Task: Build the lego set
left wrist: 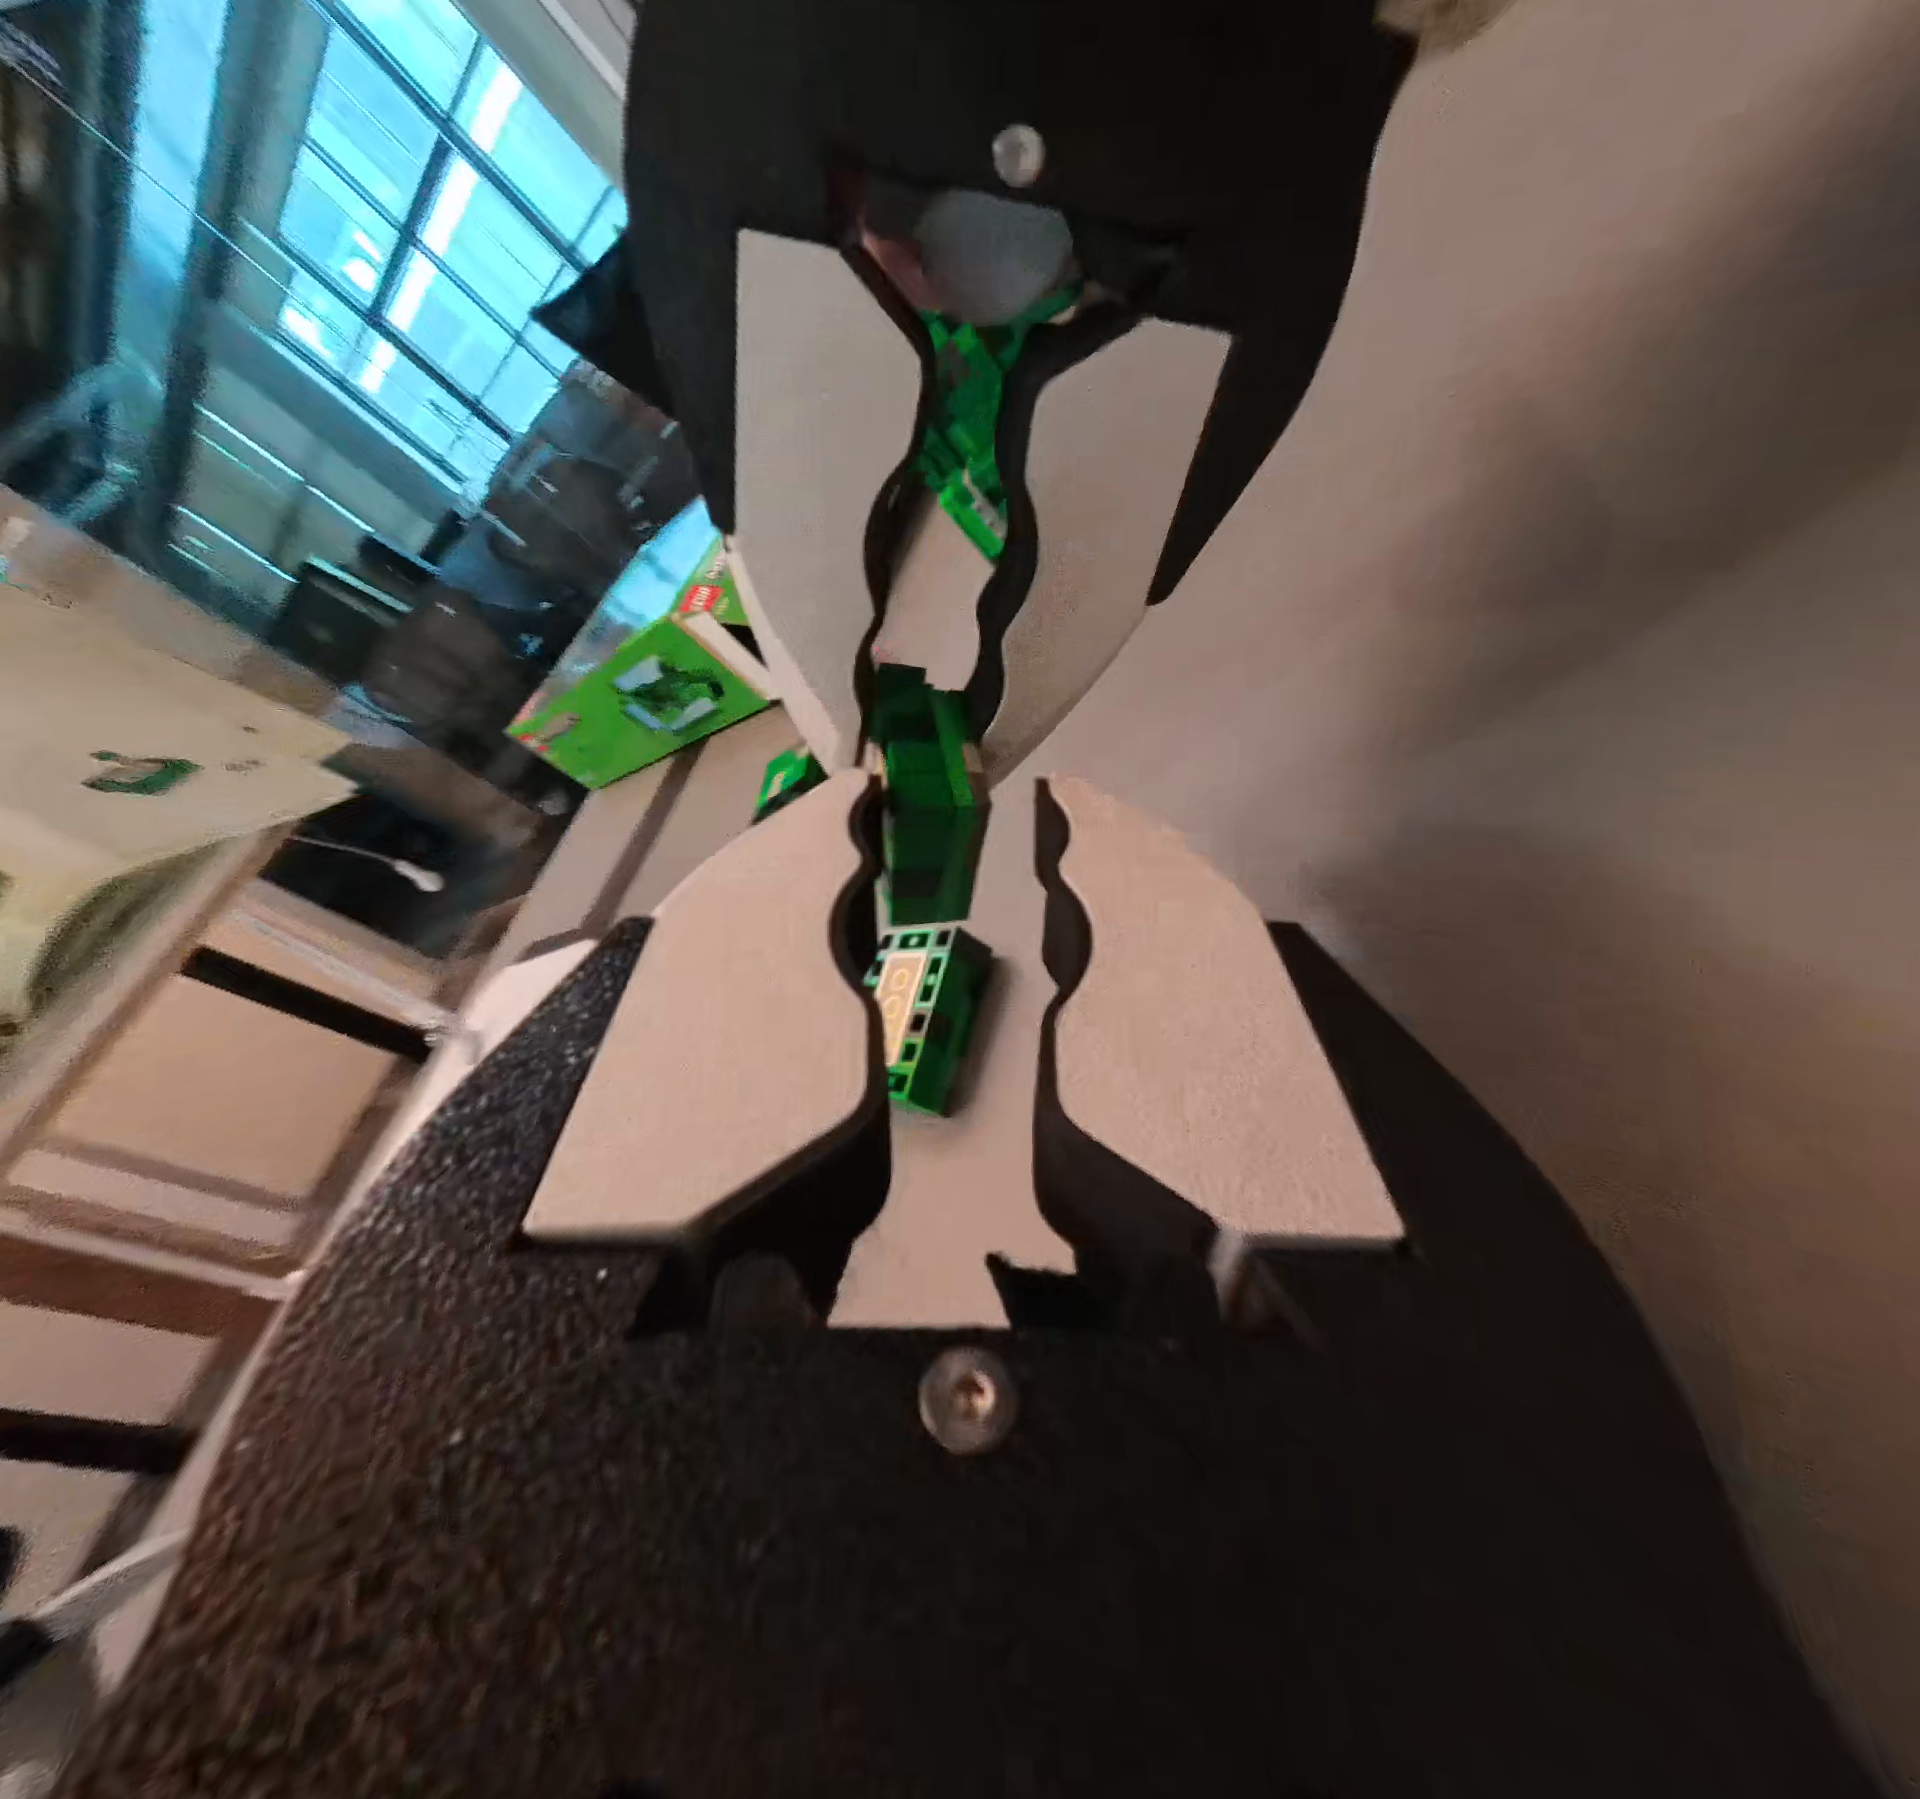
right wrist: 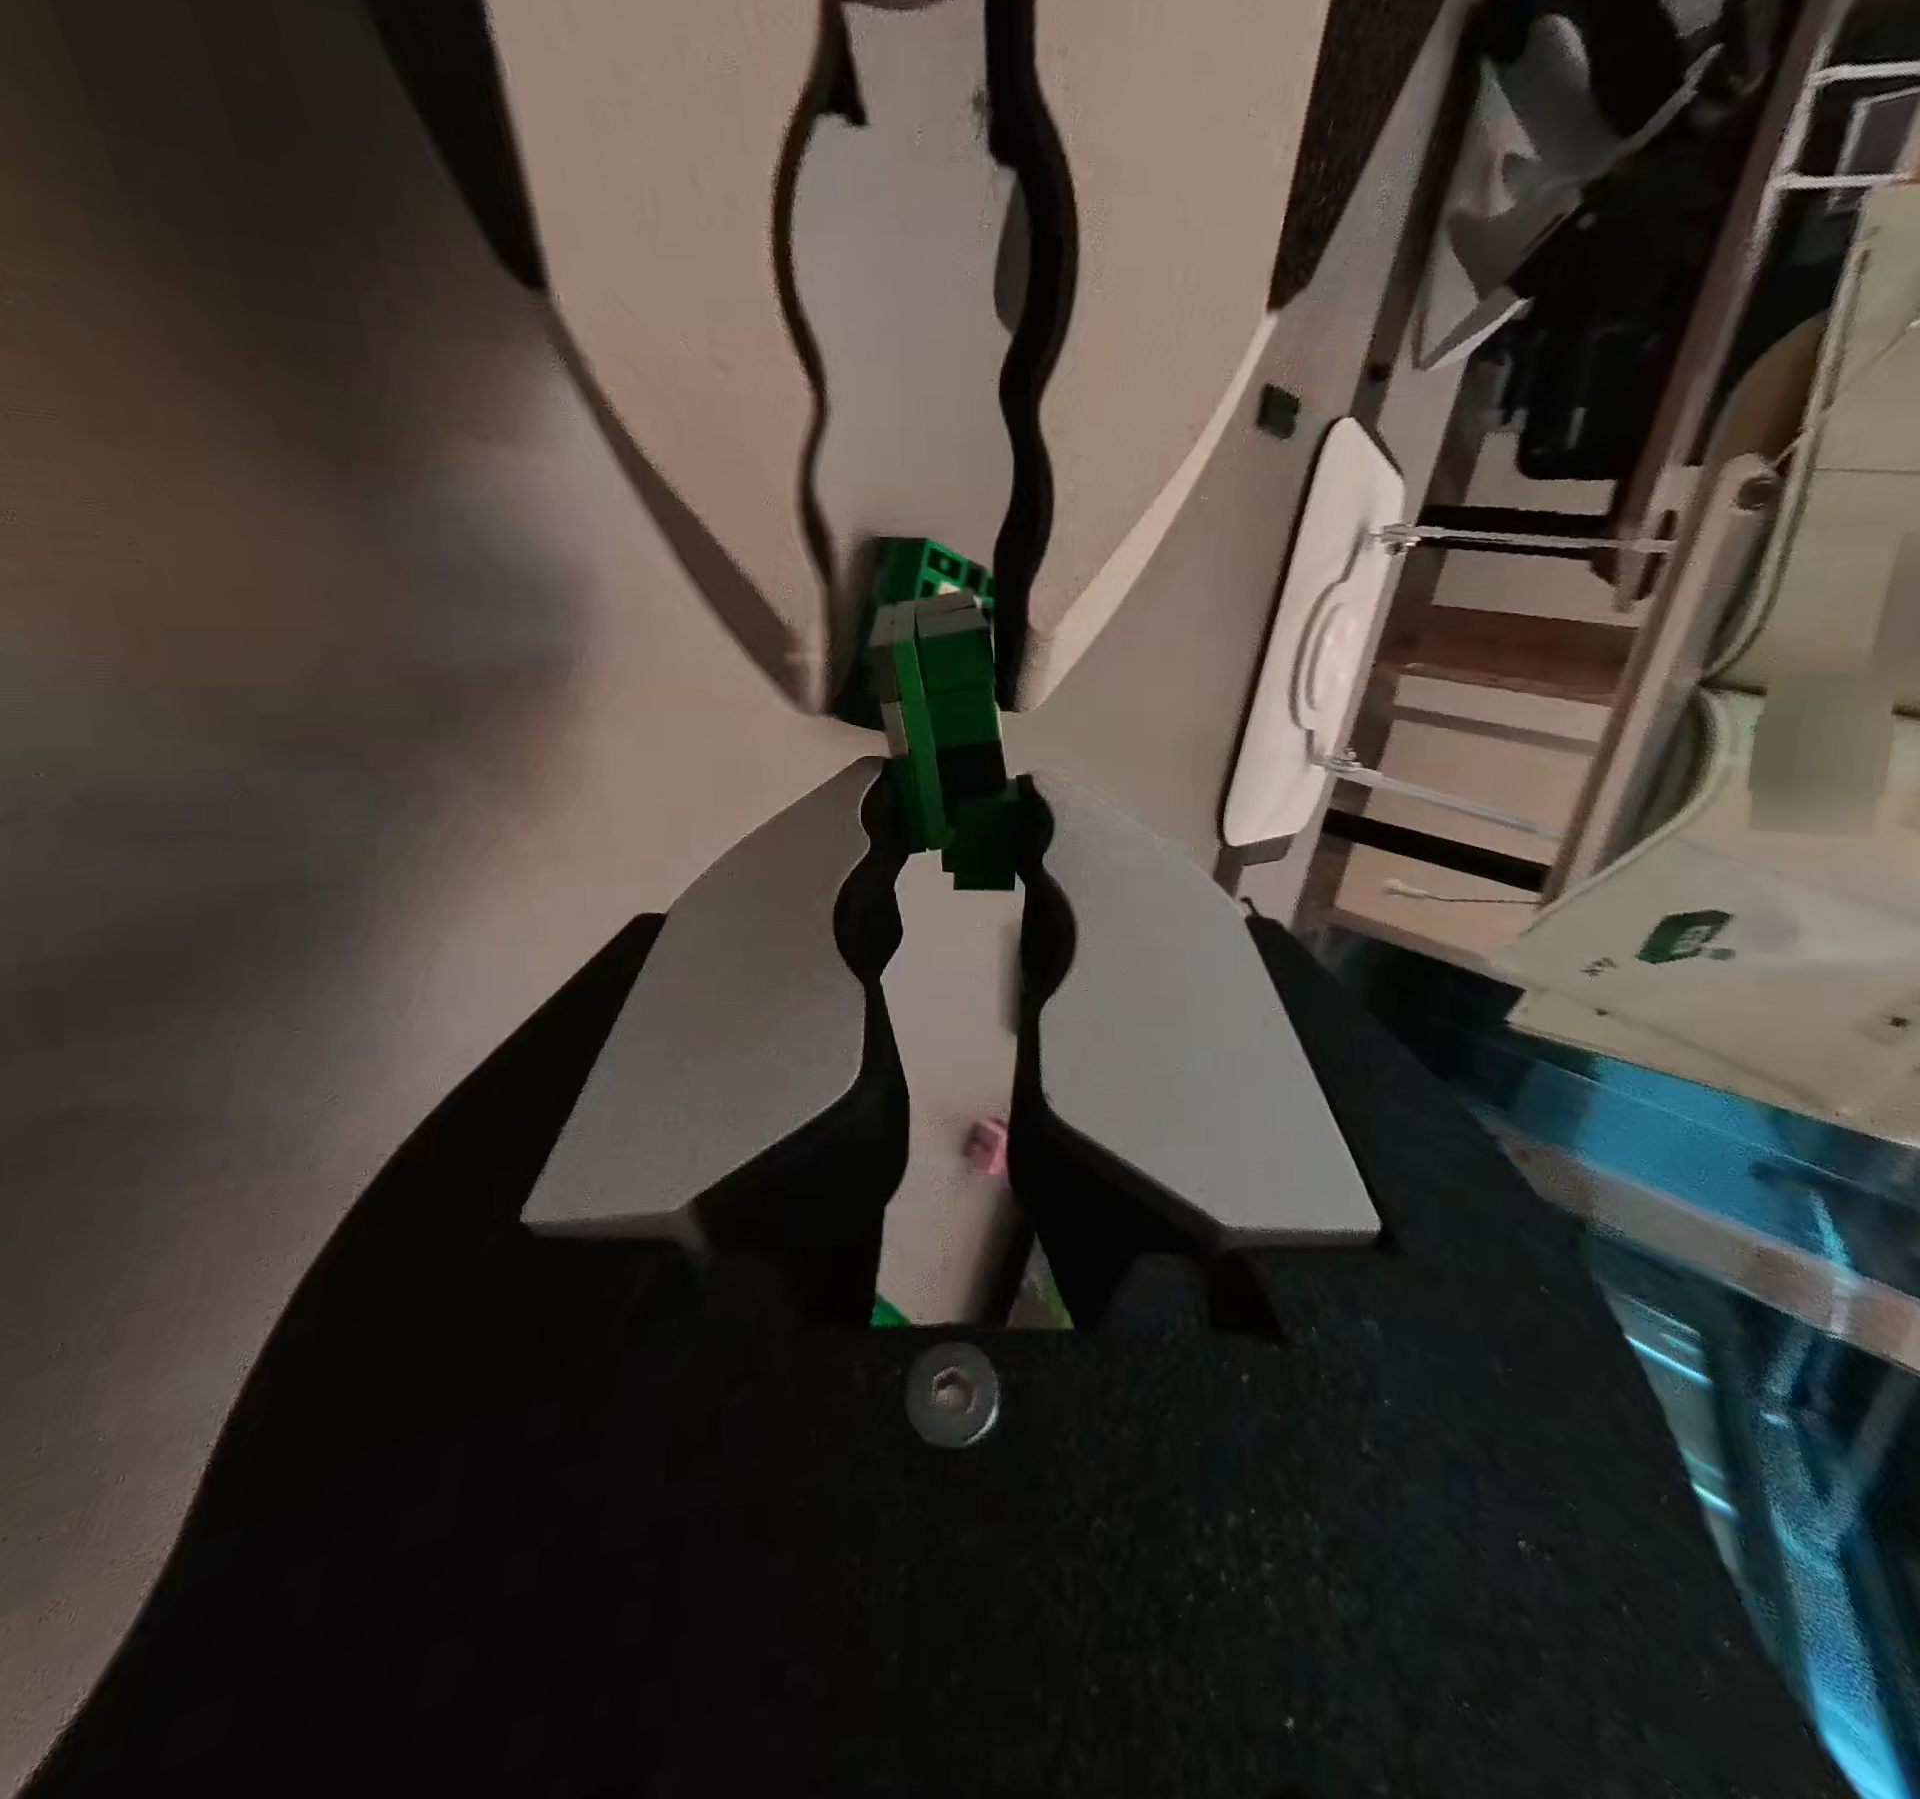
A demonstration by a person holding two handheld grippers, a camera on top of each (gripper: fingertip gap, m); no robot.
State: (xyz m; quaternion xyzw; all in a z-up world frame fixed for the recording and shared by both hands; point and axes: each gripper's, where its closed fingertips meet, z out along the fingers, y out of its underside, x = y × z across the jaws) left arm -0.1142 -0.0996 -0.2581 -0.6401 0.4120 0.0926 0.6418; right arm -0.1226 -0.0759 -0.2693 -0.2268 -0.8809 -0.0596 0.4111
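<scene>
While the two grippers are meeting tip to tip over the pale table (left wrist: pixel 1558 710), the left gripper (left wrist: pixel 940 793) and right gripper (right wrist: pixel 940 804) are both pinching the same green lego build (left wrist: pixel 925 845), jaws nearly closed on it. Behind the left one's tips, a green lego box (left wrist: pixel 644 700) with printed branding is sitting, blurry

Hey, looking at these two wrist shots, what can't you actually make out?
- Left wrist view: how the green lego assembly joins, hidden between the right gripper and left gripper.
- Right wrist view: the pink piece, too small.
- Left wrist view: the green box, partly hidden, blurred.
</scene>
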